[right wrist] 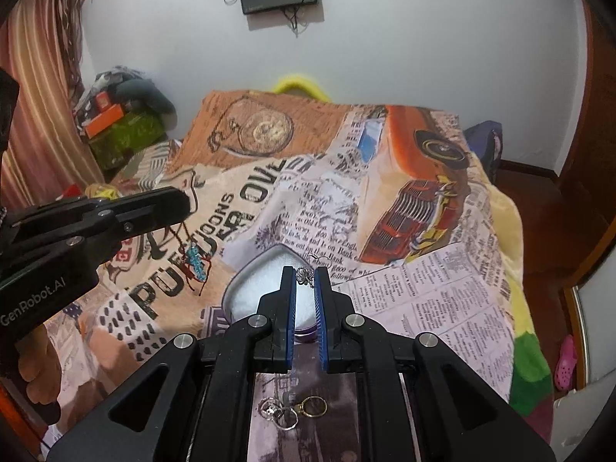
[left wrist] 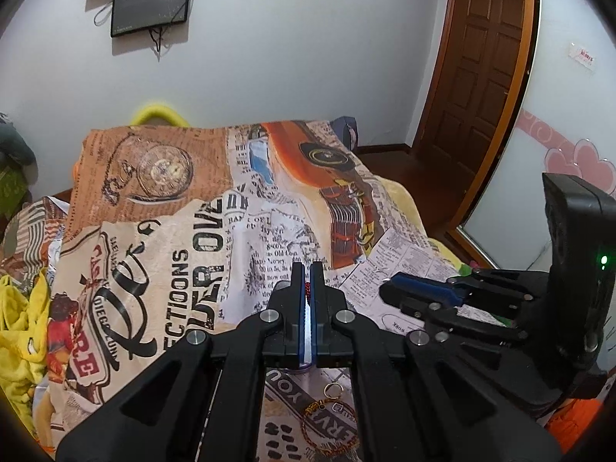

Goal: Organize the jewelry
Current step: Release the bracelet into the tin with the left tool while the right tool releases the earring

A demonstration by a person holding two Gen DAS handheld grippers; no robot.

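Two hand-held grippers over a bed spread with one printed blanket (right wrist: 435,288). Left gripper (left wrist: 307,269) pressed together, pinching one red cord bracelet (right wrist: 194,258) with blue beads; from the right wrist view, dangling below the left tips, clear of the blanket. From the left wrist view, only a speck of red cord between the blue pads (left wrist: 302,308). Right gripper (right wrist: 307,275) nearly pressed together at the tips, pinching one thin silver chain (right wrist: 306,274), bunched between the pads and trailing a little beyond them. Directly beneath those tips, one heart-shaped box (right wrist: 265,281), lid off, pale lining, purple rim, resting on the blanket.

Close under the right gripper's body, on the blanket: one gold ring (right wrist: 313,406) and a small cluster of silver rings (right wrist: 279,412), touching one another; exact count of the silver ones hard to tell, seemingly two or three. Under the left gripper's body: one red-and-gold bangle (left wrist: 327,429) and one small gold ring (left wrist: 333,388) just beyond it.

On the wall, two dark screens (left wrist: 152,2), one overlapping the other. One brown door (left wrist: 477,77) to the right, one striped curtain (right wrist: 38,77) to the left.
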